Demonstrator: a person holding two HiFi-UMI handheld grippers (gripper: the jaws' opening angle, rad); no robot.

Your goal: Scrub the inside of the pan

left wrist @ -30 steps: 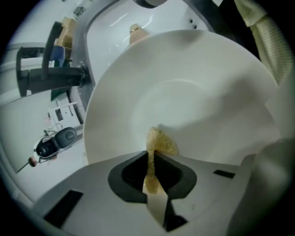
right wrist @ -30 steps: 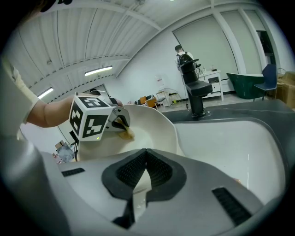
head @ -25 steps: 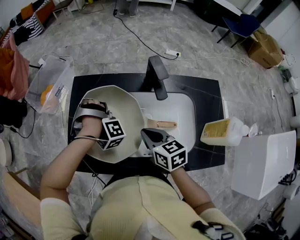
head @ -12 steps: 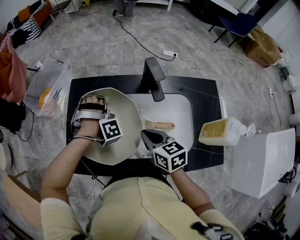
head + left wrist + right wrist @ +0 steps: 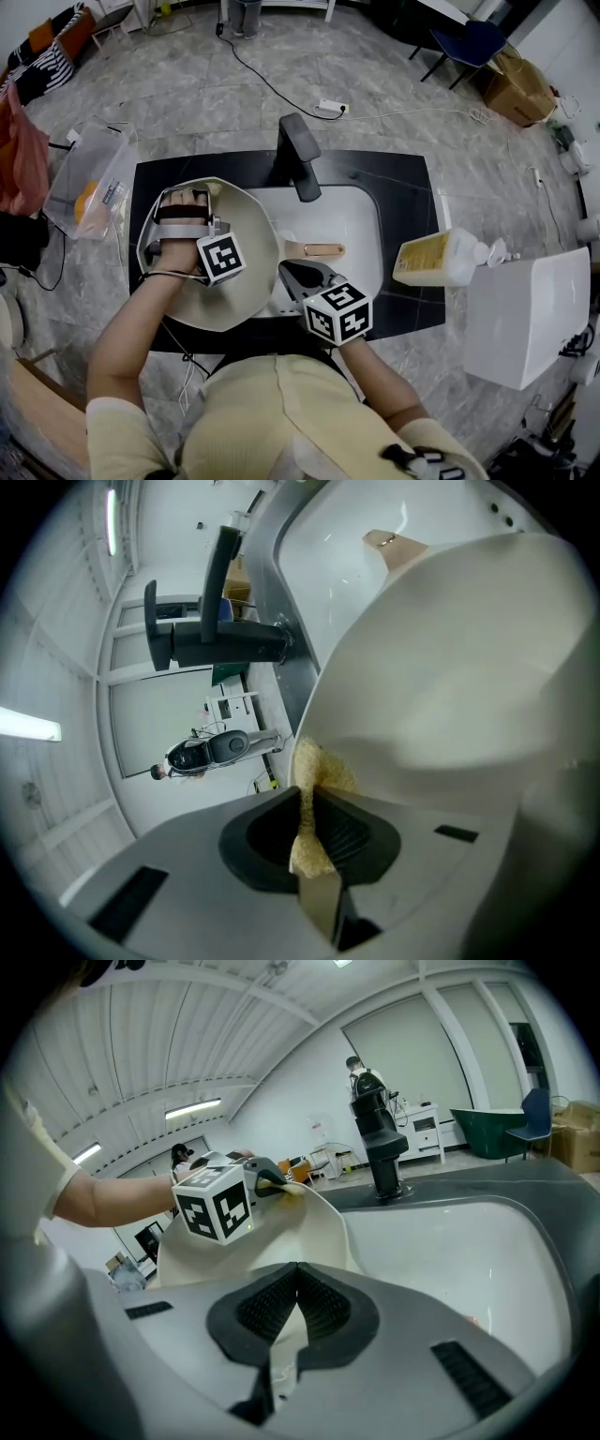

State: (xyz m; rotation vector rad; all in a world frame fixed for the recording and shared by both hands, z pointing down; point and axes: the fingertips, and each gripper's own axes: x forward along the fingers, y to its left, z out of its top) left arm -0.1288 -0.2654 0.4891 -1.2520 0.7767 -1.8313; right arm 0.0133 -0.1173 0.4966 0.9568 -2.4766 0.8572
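Observation:
A cream pan [image 5: 246, 246] stands tilted over the white sink [image 5: 352, 225], its wooden handle [image 5: 321, 249] pointing right. My left gripper [image 5: 199, 197] is shut on a yellow sponge [image 5: 315, 782], which presses against the pan [image 5: 469, 677] near its far left rim. My right gripper [image 5: 294, 276] is shut on the pan's near rim, and the cream edge [image 5: 281, 1330] runs between its jaws. From the right gripper view the left gripper's marker cube [image 5: 217, 1202] and the sponge [image 5: 284, 1188] show at the pan's [image 5: 281, 1227] top edge.
A black faucet [image 5: 298, 155] rises behind the sink on the black counter [image 5: 412, 197]. A yellow soap bottle [image 5: 439, 260] lies at the counter's right end, beside a white box [image 5: 525, 314]. A clear plastic bin [image 5: 89, 178] stands to the left.
My left gripper has slid the sponge a little toward the pan's far left rim. The right gripper keeps its hold on the near rim.

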